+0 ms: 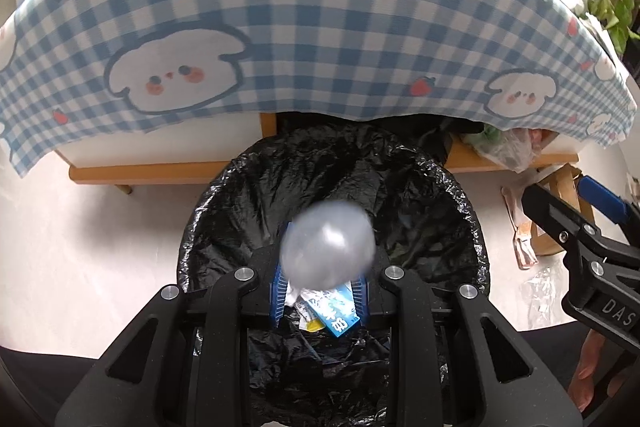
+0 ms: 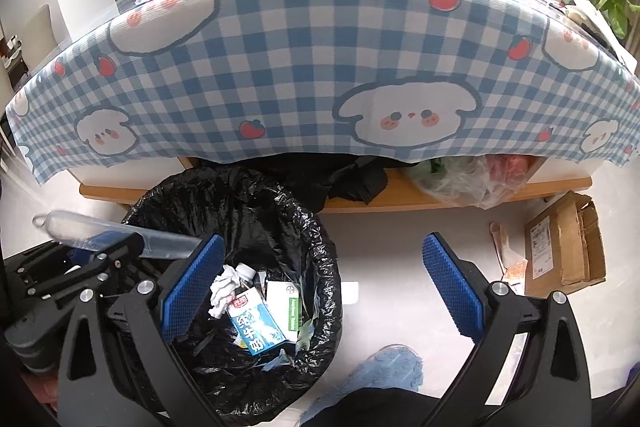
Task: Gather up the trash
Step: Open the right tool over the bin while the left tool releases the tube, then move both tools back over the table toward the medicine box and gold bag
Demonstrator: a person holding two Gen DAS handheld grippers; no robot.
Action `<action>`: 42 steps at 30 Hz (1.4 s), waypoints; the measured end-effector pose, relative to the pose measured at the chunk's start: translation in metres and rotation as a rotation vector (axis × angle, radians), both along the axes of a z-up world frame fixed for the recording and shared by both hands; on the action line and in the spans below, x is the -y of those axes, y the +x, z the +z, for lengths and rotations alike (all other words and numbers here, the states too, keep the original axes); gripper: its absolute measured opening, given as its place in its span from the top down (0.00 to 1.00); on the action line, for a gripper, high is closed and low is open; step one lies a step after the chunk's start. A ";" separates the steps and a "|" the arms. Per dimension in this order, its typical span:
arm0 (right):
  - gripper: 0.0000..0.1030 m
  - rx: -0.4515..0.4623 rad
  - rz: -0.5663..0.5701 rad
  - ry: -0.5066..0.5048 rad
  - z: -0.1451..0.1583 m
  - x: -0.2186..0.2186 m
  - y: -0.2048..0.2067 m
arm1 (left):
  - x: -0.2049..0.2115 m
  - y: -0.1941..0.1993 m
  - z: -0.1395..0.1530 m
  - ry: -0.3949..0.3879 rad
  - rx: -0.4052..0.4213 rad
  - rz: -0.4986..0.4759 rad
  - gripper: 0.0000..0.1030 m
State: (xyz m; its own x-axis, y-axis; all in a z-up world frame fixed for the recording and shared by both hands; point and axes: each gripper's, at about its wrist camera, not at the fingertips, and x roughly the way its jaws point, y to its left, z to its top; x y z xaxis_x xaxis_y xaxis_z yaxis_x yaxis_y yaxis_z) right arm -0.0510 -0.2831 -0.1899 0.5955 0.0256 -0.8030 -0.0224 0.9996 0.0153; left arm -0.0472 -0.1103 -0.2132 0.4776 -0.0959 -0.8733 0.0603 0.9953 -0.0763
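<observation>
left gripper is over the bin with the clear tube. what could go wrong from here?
1. The clear plastic tube sticks out sideways from the left gripper, crossing the trash bin rim; released now, it may catch the rim or land on the floor.
2. The bin liner hangs loose and crinkled; the left gripper jaws, low over it, could snag it.

the tablecloth (image 2: 288,67) is blue-and-white gingham printed with white puppies and red strawberries. the bin liner (image 2: 296,227) is glossy black. the milk carton (image 2: 256,323) is light blue and white. the gripper pads (image 2: 452,287) are blue, the cardboard box (image 2: 560,247) brown.
</observation>
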 end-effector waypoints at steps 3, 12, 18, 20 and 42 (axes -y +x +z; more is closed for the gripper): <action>0.08 -0.001 0.001 -0.001 0.000 0.000 0.000 | 0.004 0.001 0.001 0.000 0.002 -0.008 0.70; 0.08 -0.012 0.006 0.000 -0.001 -0.001 0.002 | -0.006 -0.001 0.007 0.015 0.026 0.014 0.33; 0.08 -0.013 0.015 -0.004 0.002 -0.005 0.003 | -0.020 -0.004 0.020 0.018 0.054 0.035 0.14; 0.08 -0.008 0.014 -0.004 0.005 -0.006 0.002 | -0.024 -0.006 0.025 0.020 0.061 0.039 0.13; 0.07 0.114 0.019 -0.014 0.086 -0.016 -0.004 | -0.038 -0.013 0.102 0.002 0.156 0.035 0.06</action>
State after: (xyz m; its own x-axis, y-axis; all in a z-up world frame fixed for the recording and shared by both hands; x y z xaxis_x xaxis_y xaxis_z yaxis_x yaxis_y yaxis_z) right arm -0.0551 -0.2671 -0.1034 0.6824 0.0273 -0.7305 -0.0422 0.9991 -0.0021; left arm -0.0606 -0.0720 -0.1115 0.6101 -0.0754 -0.7887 0.0367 0.9971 -0.0669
